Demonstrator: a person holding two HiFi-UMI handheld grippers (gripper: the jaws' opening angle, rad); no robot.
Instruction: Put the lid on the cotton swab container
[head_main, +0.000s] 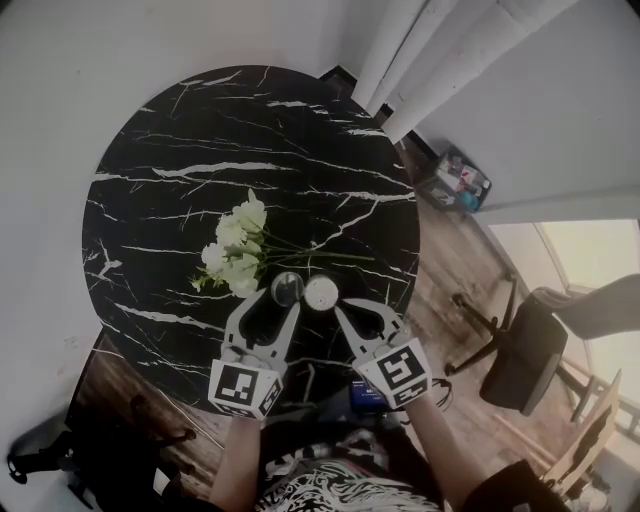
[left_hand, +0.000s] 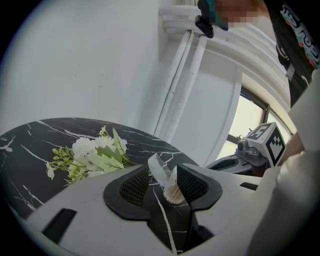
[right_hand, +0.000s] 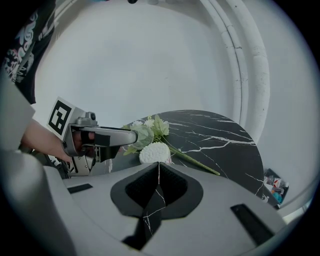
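Head view first: we see one round black marble table (head_main: 200, 130) with one bunch of white flowers (head_main: 238, 250) lying on it. Just in front of the flowers we count two small round things, side by side. One is a clear lid (head_main: 287, 288). At its right is one cotton swab container (head_main: 321, 293), which is full and has no cover on it. The flower stems run close behind both, so the far side is crowded.

Two grippers come in from the near edge. The left gripper (head_main: 283, 302) has its jaws apart. In the left gripper view the lid stands tilted between them, beside the container. We cannot tell if a pad touches it. The right gripper (head_main: 342, 308) has its jaws closed together with nothing in them, and its tip is just before the container.

On the wooden floor (head_main: 470, 270) at the right we count one office chair (head_main: 525, 355) and one box (head_main: 458, 180) of small things. White pipes (head_main: 420, 60) run behind the table.
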